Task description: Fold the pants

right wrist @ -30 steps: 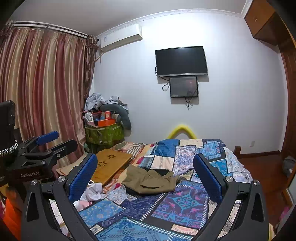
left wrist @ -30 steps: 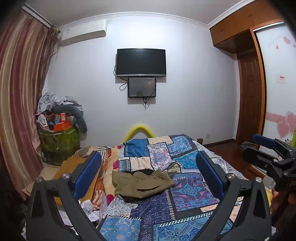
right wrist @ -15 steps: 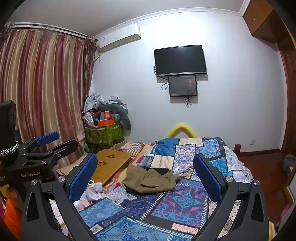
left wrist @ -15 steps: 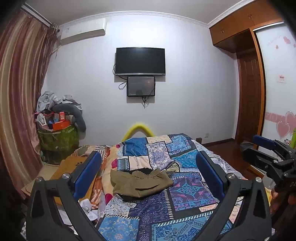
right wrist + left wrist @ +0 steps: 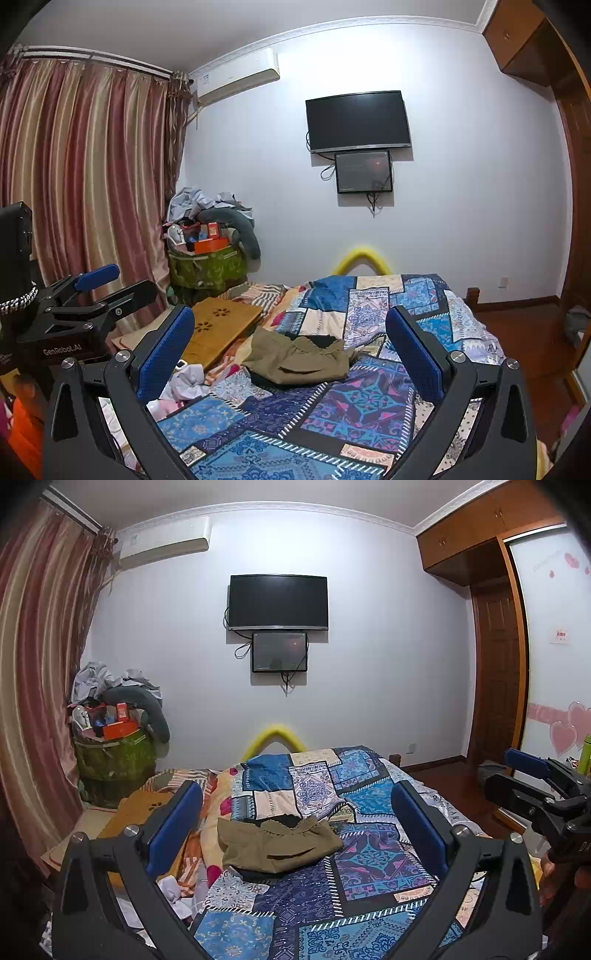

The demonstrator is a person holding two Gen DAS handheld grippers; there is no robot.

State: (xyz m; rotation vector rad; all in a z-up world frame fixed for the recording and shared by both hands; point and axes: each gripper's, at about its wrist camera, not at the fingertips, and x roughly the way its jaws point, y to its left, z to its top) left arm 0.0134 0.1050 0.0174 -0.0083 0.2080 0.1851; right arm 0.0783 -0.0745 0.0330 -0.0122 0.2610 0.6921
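Olive-green pants (image 5: 277,843) lie crumpled on a patchwork quilt (image 5: 325,897) in the middle of the bed, over a dark garment. They also show in the right wrist view (image 5: 299,360). My left gripper (image 5: 295,823) is open and empty, held well back from the pants, which appear between its fingers. My right gripper (image 5: 290,347) is open and empty, also well short of the pants. The right gripper shows at the right edge of the left wrist view (image 5: 535,786); the left gripper shows at the left edge of the right wrist view (image 5: 92,291).
A wooden lap tray (image 5: 218,328) lies at the bed's left edge, with loose white cloth (image 5: 184,384) in front of it. A green hamper (image 5: 207,269) piled with clutter stands by the curtain (image 5: 85,184). A TV (image 5: 277,602) hangs on the far wall. A wardrobe (image 5: 498,672) stands right.
Both views drift slightly: the pants sit a touch lower and more to the left in the left wrist view. Both grippers stay open and the pants have not moved on the bed.
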